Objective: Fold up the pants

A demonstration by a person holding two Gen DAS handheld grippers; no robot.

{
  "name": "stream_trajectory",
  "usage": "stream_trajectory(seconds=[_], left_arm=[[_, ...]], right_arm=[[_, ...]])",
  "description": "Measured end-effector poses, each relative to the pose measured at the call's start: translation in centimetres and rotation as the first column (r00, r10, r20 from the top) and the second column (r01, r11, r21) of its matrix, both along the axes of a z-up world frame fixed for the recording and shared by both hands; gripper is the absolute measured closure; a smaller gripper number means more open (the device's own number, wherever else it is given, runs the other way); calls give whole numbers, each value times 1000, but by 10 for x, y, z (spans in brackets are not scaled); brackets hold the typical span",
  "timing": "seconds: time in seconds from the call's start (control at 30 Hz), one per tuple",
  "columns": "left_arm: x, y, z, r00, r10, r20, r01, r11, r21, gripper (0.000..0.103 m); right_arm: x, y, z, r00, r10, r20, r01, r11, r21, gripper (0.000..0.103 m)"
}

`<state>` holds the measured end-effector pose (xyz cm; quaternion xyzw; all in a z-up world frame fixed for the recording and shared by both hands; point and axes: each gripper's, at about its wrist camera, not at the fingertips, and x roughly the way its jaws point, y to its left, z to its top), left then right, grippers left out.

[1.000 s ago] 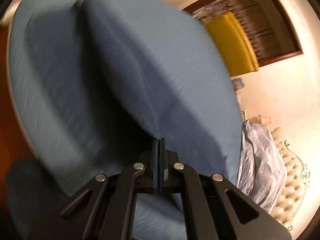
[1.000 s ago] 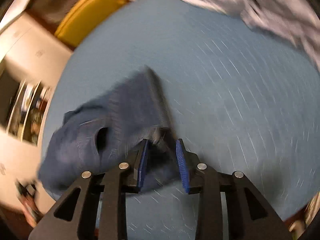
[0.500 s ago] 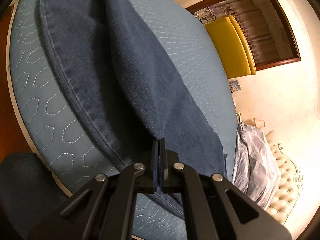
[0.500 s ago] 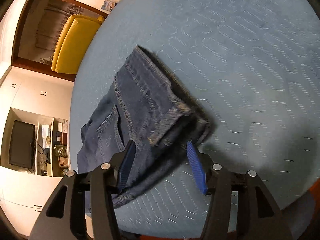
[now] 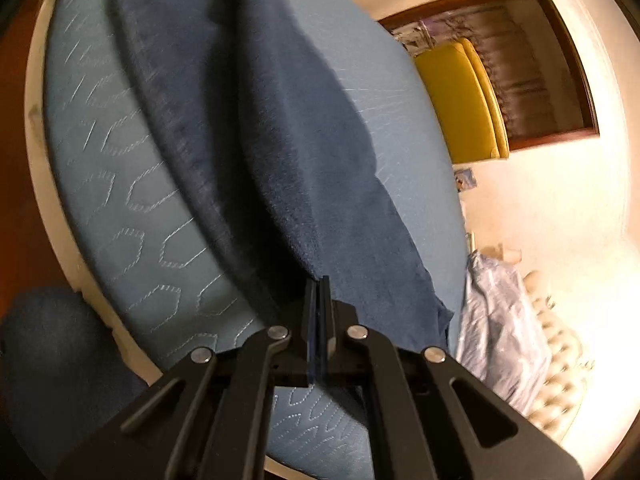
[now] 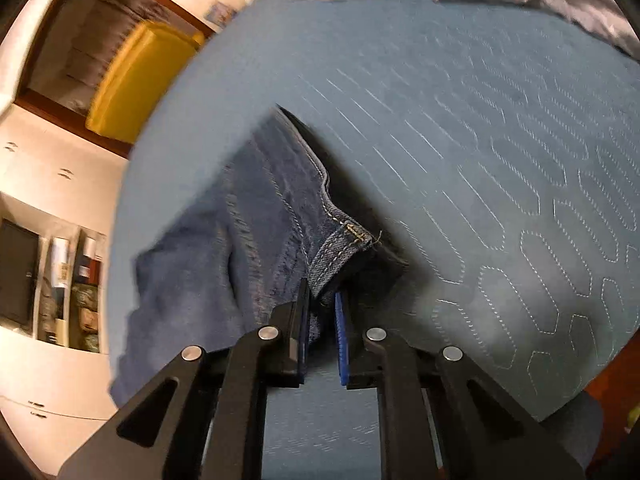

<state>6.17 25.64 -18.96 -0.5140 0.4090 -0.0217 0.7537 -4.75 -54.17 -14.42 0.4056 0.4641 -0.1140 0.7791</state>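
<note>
The pants are dark blue jeans (image 5: 304,152), lying on a blue quilted bed (image 5: 100,168). My left gripper (image 5: 319,284) is shut on a fold of the denim and holds it raised off the bed. In the right wrist view the jeans (image 6: 256,220) lie partly folded, waistband corner (image 6: 344,244) toward me. My right gripper (image 6: 321,300) has closed on that waistband corner, which sits pinched between the blue pads (image 6: 341,328).
A yellow armchair (image 5: 460,100) stands beyond the bed in front of a wood-framed opening. A pale crumpled duvet (image 5: 496,312) lies at the bed's far side by a tufted headboard (image 5: 560,360). Shelves and a dark screen (image 6: 16,276) stand by the wall.
My right gripper was open around the waistband corner and has now closed on it. My left gripper stays shut on the denim and has shifted slightly.
</note>
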Motion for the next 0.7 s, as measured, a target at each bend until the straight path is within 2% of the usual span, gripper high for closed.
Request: stream_trajectory(seconds=[0.1,0.17,0.23,0.27,0.33,0.37,0.4,0.53,0.63,0.67,0.7], left_arm=[[-7,-2,7,1000,-9,27,9,1000,28,102],[-7,-5,3,1000,-14,14,13,999,41,102],[-5,-5,-8,1000,-4,-3,5,1000,18,102],[-5,-4,-12,1000,-3,13,3,1000,-2,102],[-3,0,-17,999,-6,35,7,1000,-21,94],[-2,6,-22,999,-2,48,4,999,-45,77],[0,12,-25,998,8,65,-3,997,-73,65],[18,35,-33,996,53,73,-43,990,-131,65],[32,54,-16,990,98,105,-89,992,-90,65],[41,57,-8,990,95,104,-91,995,-45,65],[51,56,4,992,86,93,-90,995,42,65]], right_arm=[[0,4,12,999,17,35,-16,999,-44,91],[5,5,5,1000,21,-6,-21,997,-76,91],[6,7,-8,999,24,-44,-29,994,-106,92],[8,9,-12,998,25,-54,-32,992,-123,93],[12,22,-9,996,41,-73,-55,979,-197,93],[14,25,-10,996,45,-83,-62,974,-218,93],[16,28,-10,994,49,-93,-69,970,-235,93],[20,33,-9,993,46,-112,-73,964,-254,92],[23,36,-9,992,48,-116,-77,962,-261,92],[25,37,-9,991,53,-120,-84,960,-269,92],[26,39,-10,990,56,-126,-90,957,-276,92]])
